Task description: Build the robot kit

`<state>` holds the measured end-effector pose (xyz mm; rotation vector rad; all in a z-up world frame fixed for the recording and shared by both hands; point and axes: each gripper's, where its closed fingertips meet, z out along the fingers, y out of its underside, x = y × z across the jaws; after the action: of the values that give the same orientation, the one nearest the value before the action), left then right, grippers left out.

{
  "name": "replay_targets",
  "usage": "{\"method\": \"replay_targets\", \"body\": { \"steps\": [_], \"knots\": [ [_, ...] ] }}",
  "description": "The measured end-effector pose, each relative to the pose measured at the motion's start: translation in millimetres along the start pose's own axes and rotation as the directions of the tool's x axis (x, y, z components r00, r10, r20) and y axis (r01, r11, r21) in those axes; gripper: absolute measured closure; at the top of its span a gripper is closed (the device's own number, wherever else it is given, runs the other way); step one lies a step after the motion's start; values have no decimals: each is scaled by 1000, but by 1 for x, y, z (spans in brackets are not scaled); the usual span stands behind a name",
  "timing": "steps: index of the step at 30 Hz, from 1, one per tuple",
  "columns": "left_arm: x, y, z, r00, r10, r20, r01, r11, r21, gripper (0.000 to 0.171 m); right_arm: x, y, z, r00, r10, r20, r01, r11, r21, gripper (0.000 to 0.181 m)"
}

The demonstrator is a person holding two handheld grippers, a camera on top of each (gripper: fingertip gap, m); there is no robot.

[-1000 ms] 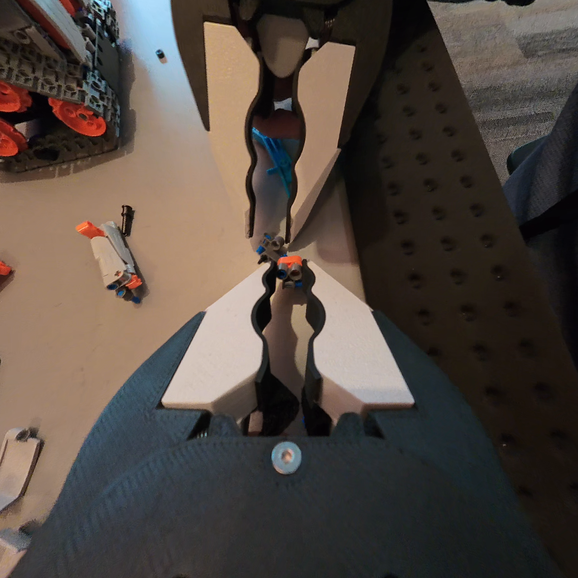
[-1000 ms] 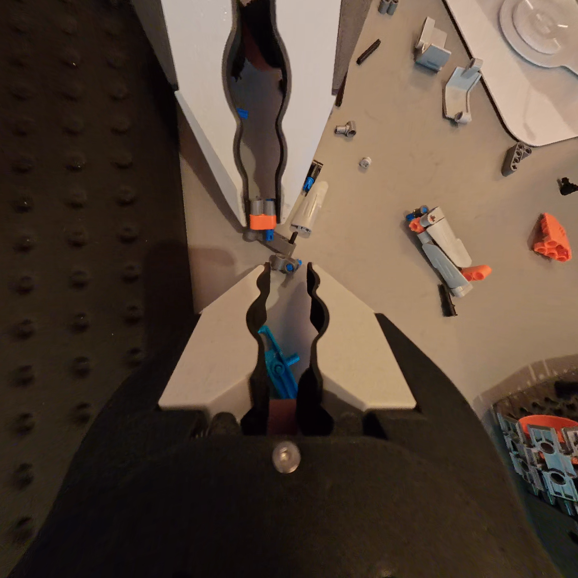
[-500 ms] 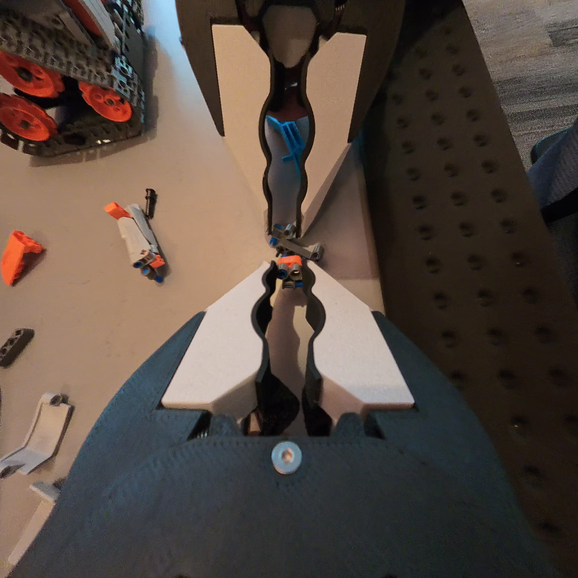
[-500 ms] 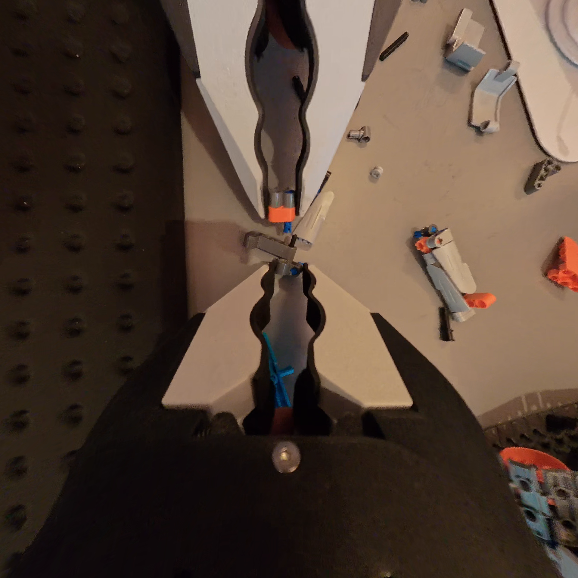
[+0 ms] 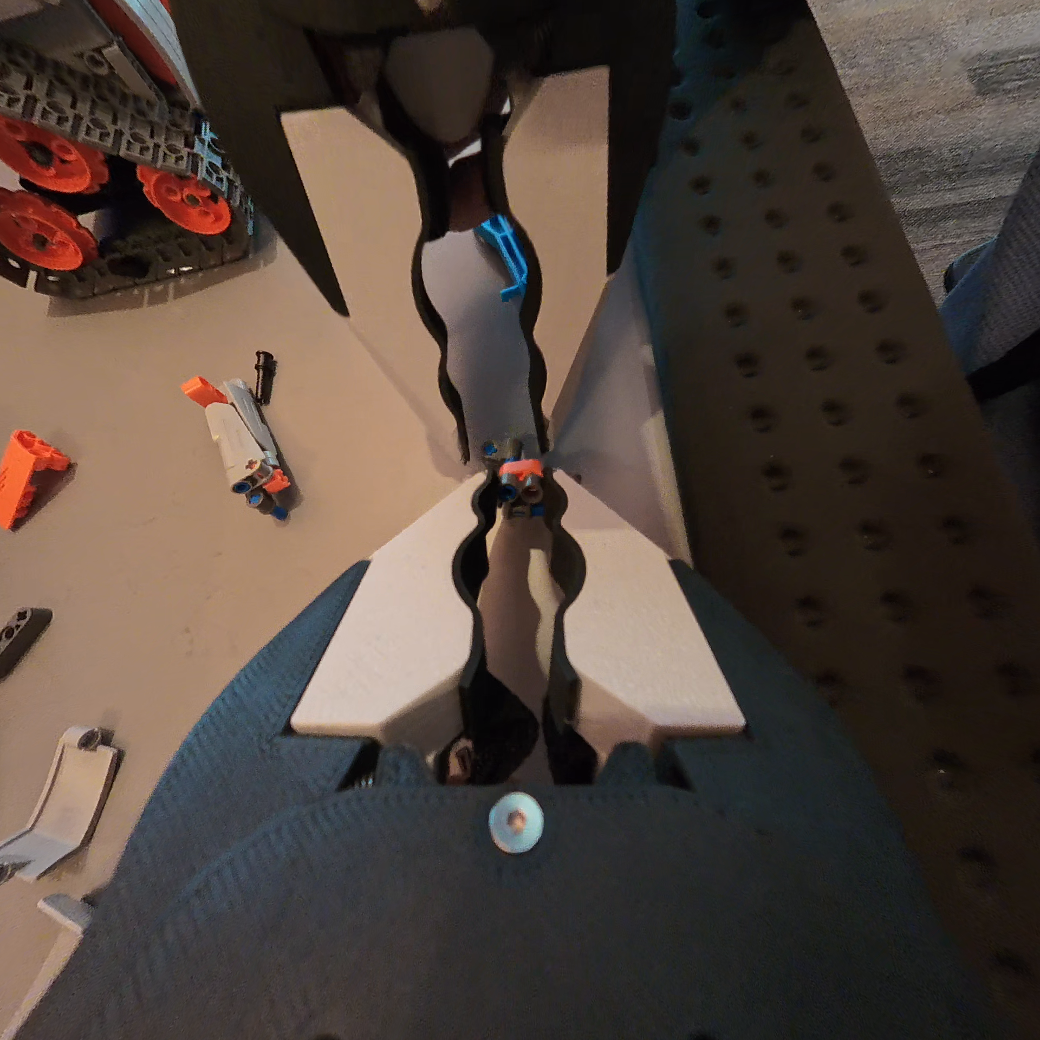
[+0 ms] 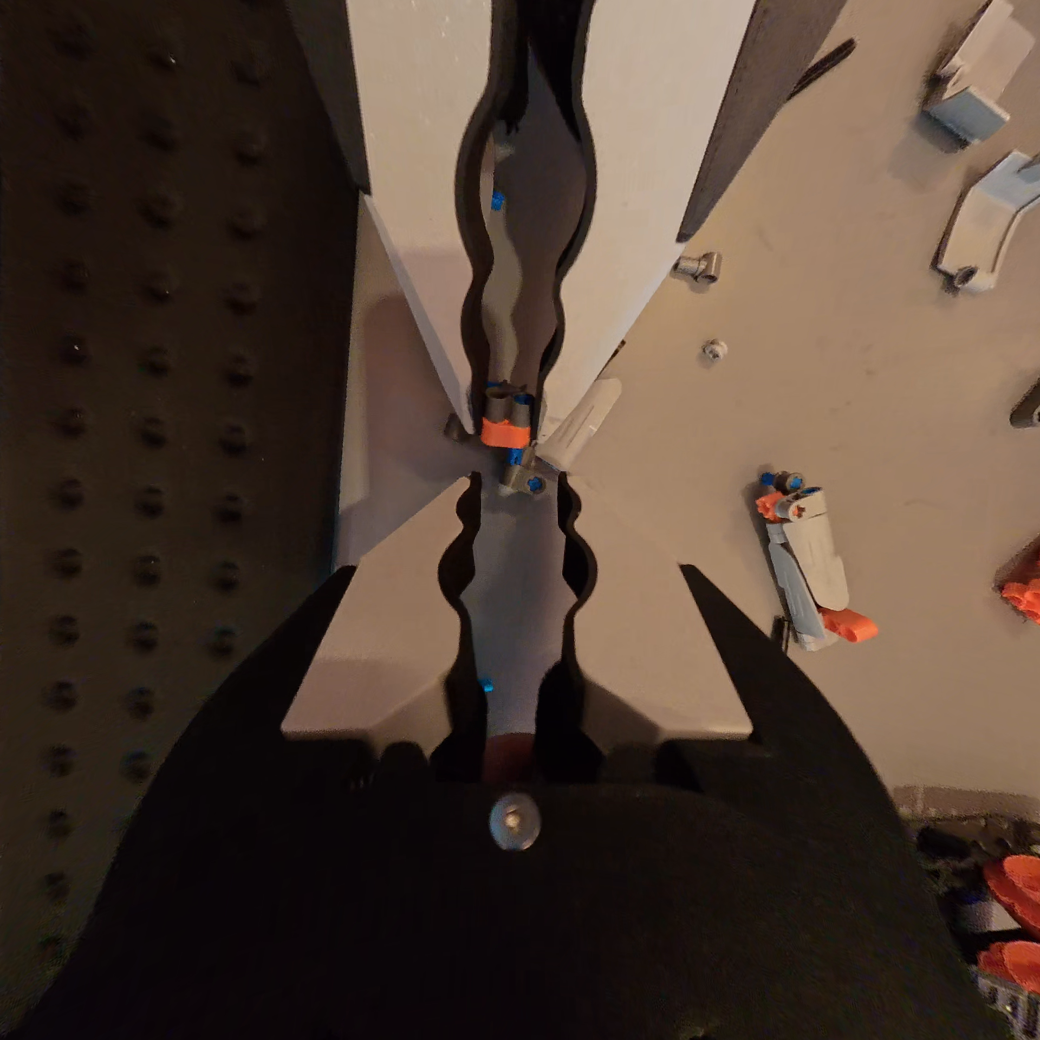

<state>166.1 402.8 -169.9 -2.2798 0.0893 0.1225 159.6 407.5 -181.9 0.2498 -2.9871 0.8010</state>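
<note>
My left gripper (image 5: 520,495) is shut on a small orange and grey piece with blue pins (image 5: 520,478); the piece also shows in the right wrist view (image 6: 505,430). My right gripper (image 6: 518,484) faces it tip to tip. Its jaws stand a little apart around a grey connector with blue pins (image 6: 523,478), which meets the orange piece. A white cylinder (image 6: 582,419) sticks out from that connector to the right. In the left wrist view the right gripper (image 5: 502,450) comes in from the top. A blue part (image 5: 506,253) shows deep between its fingers.
A dark studded mat (image 5: 816,394) runs along one side (image 6: 140,394). A tracked model with orange wheels (image 5: 112,185) stands at the far left. A grey, white and orange sub-assembly (image 6: 805,563), grey panels (image 6: 985,225) and small loose pieces (image 6: 698,264) lie on the table (image 5: 140,591). Only a small space, under 4 cm, lies between the two pairs of fingers.
The two grippers have closed the gap, and the orange piece now meets the grey connector. The right jaws have widened slightly. The dark grey beam is now almost hidden behind the left fingers.
</note>
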Motion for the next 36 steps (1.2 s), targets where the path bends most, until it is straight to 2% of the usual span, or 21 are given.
{"method": "replay_targets", "body": {
  "steps": [4,10,14,21,25,36],
  "knots": [
    [0,9,3,1000,12,-1,-12,999,-39,157,2,-4,-1,999,30,-24,-29,998,59,157],
    [-4,4,-1,1000,-4,6,4,1000,-1,158,3,3,1,994,79,-75,-74,995,73,158],
    [-6,7,3,1000,-4,7,4,1000,-11,158,8,0,-1,989,89,-115,-73,988,137,166],
    [-6,10,5,1000,4,14,-4,1000,-28,158,8,2,4,991,79,-105,-63,987,146,168],
    [-6,18,9,999,44,31,-42,996,-80,158,8,3,3,992,72,-108,-54,985,161,168],
    [-9,17,6,996,57,62,-52,995,-85,155,8,2,4,992,68,-104,-48,983,179,168]
  ]
}}
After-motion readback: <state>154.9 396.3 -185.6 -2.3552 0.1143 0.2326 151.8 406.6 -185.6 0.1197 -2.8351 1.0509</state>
